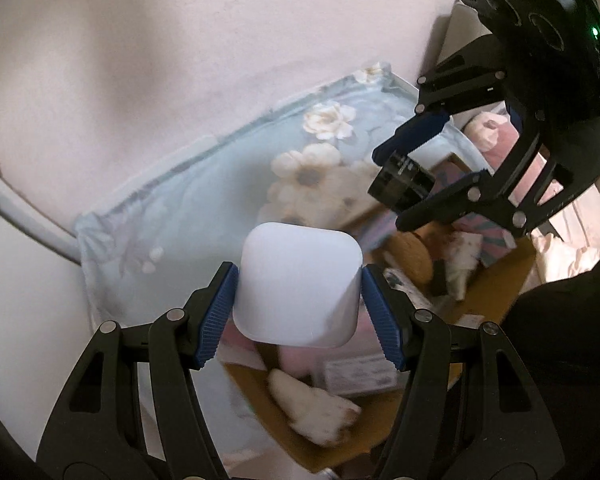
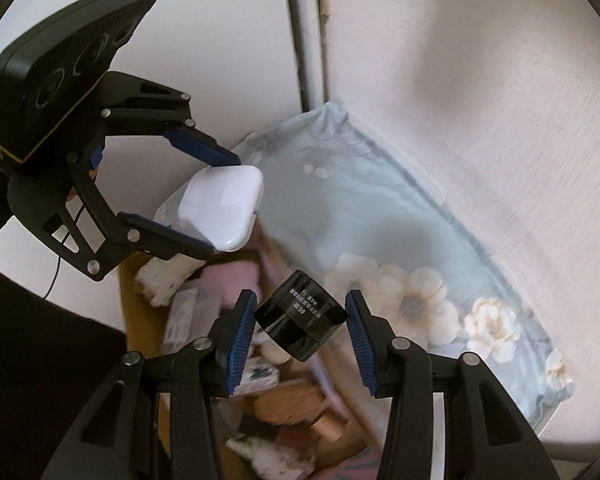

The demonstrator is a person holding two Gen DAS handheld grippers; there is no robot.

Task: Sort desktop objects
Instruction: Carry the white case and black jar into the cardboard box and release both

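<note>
Left claw (image 1: 298, 300): closed on one white box (image 1: 298, 290), a smooth, glossy, rounded-square plastic body pinched on two opposite side walls by the blue ribbed pads (image 1: 216, 316); its broad square face turns toward the left wrist camera, and its long axis runs away from the claw along the fingers. Right claw (image 2: 300, 330): closed on one black jar (image 2: 300, 314), a short, shiny, dark cylinder banded with small white print, gripped across its sides by the blue pads (image 2: 242, 340); its round axis lies tilted, running from lower right up to upper left in the right wrist view. Both items hang in the air, clear of all surfaces, above one open brown cardboard box (image 1: 496, 292). Box contents: blurred mixed goods, among them pale furry pieces, a pink soft piece, a tan rounded item and small printed cartons; count cannot be told. Beside the box lies one pale blue cloth (image 2: 364, 216) printed with cream flowers, soft and lightly creased, spread over a pale pink tabletop (image 2: 500, 100). A dark sleeve (image 1: 568, 360) fills the right edge of the left wrist view.
</note>
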